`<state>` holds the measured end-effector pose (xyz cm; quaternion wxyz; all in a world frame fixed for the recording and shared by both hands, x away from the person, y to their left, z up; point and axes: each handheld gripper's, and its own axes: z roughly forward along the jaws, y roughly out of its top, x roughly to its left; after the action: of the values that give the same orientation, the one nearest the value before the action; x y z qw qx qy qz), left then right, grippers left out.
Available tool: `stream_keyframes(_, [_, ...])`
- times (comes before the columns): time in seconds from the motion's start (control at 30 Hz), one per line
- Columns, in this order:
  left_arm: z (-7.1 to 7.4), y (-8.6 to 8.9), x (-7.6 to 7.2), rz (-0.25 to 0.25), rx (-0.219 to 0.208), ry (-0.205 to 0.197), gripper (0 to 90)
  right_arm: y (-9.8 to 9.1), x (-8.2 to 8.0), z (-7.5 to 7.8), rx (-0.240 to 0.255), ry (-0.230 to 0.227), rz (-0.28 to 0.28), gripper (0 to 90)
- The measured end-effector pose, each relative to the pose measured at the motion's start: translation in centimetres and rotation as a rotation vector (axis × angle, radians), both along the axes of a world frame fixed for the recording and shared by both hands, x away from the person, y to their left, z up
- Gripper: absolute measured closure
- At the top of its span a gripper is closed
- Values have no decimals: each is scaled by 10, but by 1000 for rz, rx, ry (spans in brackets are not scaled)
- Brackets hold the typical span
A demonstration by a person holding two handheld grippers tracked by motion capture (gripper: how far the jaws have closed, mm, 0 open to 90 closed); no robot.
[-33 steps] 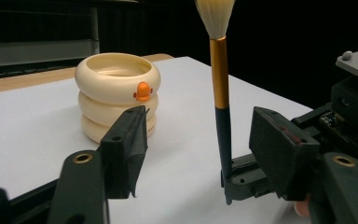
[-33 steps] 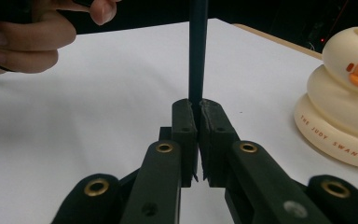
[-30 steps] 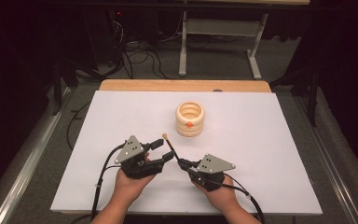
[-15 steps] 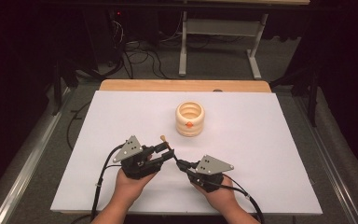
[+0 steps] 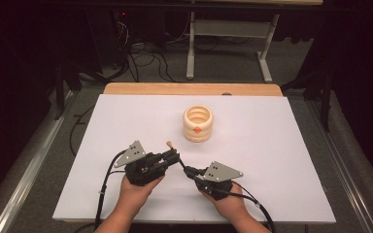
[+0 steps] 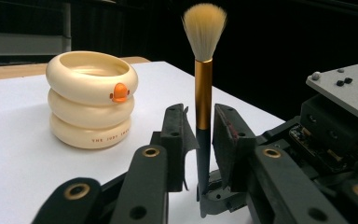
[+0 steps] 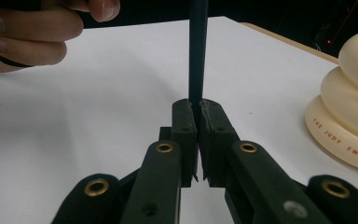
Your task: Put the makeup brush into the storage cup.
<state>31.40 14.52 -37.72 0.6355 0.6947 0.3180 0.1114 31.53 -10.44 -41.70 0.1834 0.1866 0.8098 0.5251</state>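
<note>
Brush (image 7: 198,51) tip beyond frame edge

"THE JUDY SWAN" on cream holder (image 7: 349,140)

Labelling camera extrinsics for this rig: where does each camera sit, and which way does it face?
High view: above the person's side, looking forward and down on the white table; both forearms and each hand-held gripper show.
Left gripper view: rides the left hand-held gripper, looking along its jaws at the upright brush and cream ringed holder.
Right gripper view: rides the right hand-held gripper, clamped on the brush handle; fingers top left.
Shared: brush and holder.
</note>
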Motion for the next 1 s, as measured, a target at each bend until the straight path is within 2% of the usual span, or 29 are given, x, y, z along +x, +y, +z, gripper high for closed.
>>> stream_keyframes(0.2, [0,0,0,-6,-1,-3,792,0,0,0,-4,1,-2,876])
stream_keyframes(0.43, [-2,1,2,-31,-32,22,823,0,0,0,-10,-3,-2,876])
stream_keyframes(0.73, [-2,2,2,-38,-32,14,829,0,0,0,1,-1,6,875])
stream_keyframes(1.0, [-2,1,1,-40,-24,3,832,0,0,0,-9,1,7,871])
